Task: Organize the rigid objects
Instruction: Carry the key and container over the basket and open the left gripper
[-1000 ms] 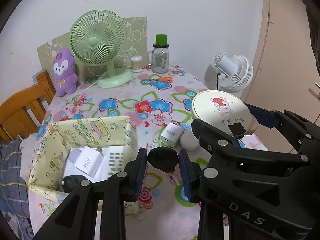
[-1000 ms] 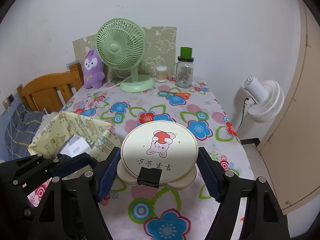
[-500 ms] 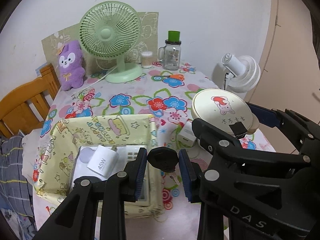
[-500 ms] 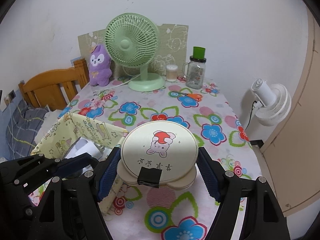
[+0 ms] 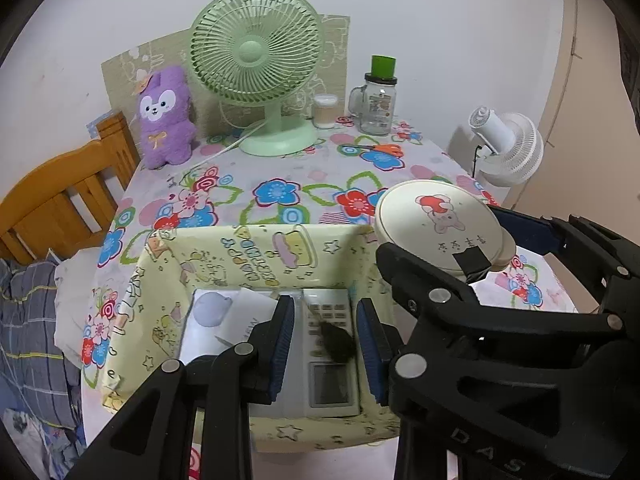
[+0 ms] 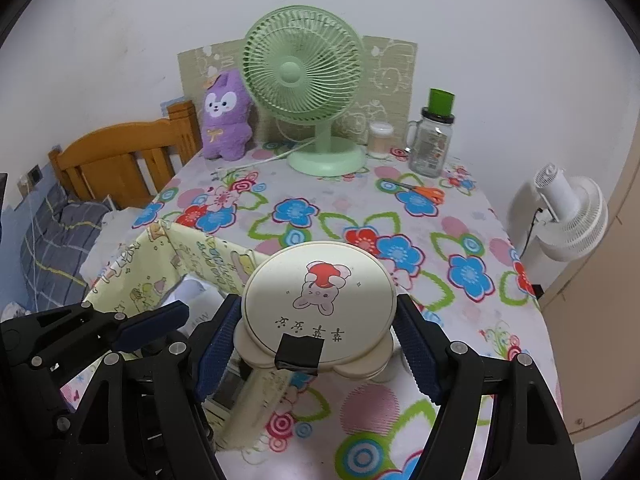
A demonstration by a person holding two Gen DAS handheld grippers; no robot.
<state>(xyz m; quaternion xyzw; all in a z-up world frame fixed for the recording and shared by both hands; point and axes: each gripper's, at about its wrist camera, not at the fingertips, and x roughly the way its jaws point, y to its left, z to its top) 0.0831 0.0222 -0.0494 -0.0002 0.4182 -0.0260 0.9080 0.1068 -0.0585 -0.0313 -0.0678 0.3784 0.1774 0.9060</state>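
Note:
My left gripper (image 5: 325, 308) hangs over the inside of the yellow fabric box (image 5: 256, 248), shut on a black key (image 5: 338, 344). The key looks blurred and tilted, its blade up-left. Under it in the box lie a white remote (image 5: 330, 392) and a white charger (image 5: 240, 320). My right gripper (image 6: 316, 308) is shut on a round cream case with a rabbit picture (image 6: 320, 300), held above the box's right wall (image 6: 208, 256). The same cream case (image 5: 436, 220) shows at the right of the left wrist view.
At the back of the flowered table stand a green fan (image 5: 256, 48), a purple plush (image 5: 164, 120), a small cup (image 5: 325, 110) and a glass jar (image 5: 378, 100). Orange scissors (image 6: 428, 192) lie near them. A white fan (image 6: 568, 216) stands off the right edge, a wooden chair (image 6: 120, 160) to the left.
Both grippers have moved left toward the box. The left one went from beside the box to over its inside, and the key has tilted. The cream case now hangs at the box's right wall.

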